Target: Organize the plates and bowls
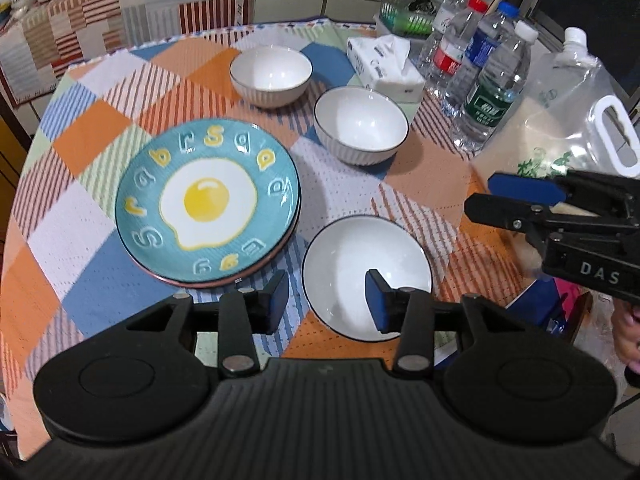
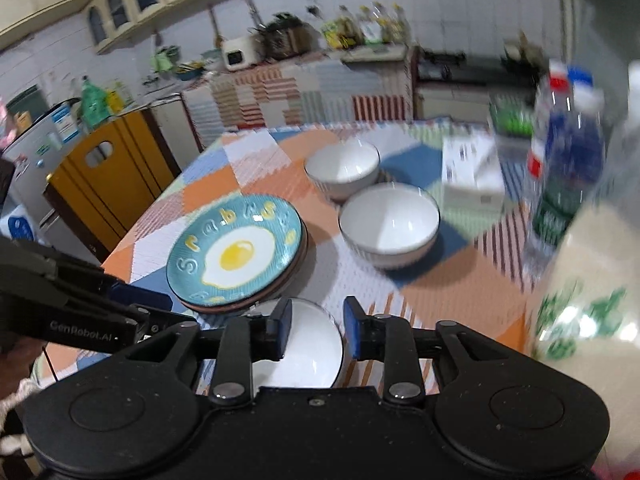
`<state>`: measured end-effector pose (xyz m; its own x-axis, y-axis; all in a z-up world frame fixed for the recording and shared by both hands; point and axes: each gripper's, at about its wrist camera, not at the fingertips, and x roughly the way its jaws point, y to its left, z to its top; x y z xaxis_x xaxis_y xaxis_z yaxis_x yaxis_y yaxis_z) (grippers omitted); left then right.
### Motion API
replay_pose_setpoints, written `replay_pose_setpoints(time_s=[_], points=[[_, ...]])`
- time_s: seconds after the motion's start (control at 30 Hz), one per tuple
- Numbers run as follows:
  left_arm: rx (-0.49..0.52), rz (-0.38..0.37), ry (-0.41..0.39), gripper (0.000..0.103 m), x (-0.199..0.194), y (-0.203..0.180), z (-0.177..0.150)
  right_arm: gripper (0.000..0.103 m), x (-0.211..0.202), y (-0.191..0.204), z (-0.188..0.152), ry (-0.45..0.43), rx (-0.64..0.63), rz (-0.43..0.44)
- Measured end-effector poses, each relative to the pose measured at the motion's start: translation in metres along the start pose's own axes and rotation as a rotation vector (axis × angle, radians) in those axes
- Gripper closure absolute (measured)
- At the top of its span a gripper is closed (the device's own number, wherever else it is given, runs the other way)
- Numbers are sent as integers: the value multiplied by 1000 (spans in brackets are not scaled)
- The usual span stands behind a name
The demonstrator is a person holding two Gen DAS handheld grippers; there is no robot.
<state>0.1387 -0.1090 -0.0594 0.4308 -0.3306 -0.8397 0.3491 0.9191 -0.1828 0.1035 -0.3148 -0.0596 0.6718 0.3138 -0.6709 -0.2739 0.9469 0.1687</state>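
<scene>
A teal fried-egg plate (image 1: 208,204) tops a small stack of plates at the table's left; it also shows in the right wrist view (image 2: 236,254). Three white bowls stand on the cloth: far (image 1: 271,74), middle (image 1: 361,124) and near (image 1: 366,276). My left gripper (image 1: 327,302) is open and empty, hovering over the near bowl's left rim. My right gripper (image 2: 315,326) is open and empty, above the near bowl (image 2: 298,350). It shows from the side in the left wrist view (image 1: 516,196), to the right of the near bowl. The other bowls (image 2: 390,224) (image 2: 342,166) lie beyond.
A tissue box (image 1: 384,64), several water bottles (image 1: 492,92) and a large clear jug (image 1: 560,120) crowd the table's right side. A checked cloth (image 1: 80,208) covers the round table. A counter (image 2: 280,92) and a yellow cabinet (image 2: 108,184) stand behind.
</scene>
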Motion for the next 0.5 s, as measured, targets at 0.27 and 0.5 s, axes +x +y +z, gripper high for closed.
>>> replay_pose_setpoints(time_s=[0.27, 0.5], points=[[38, 28, -6, 61, 15, -10, 18, 46, -12, 3, 25, -73, -86, -64], [-24, 71, -75, 54, 38, -1, 37, 31, -4, -23, 45, -97, 46, -102]])
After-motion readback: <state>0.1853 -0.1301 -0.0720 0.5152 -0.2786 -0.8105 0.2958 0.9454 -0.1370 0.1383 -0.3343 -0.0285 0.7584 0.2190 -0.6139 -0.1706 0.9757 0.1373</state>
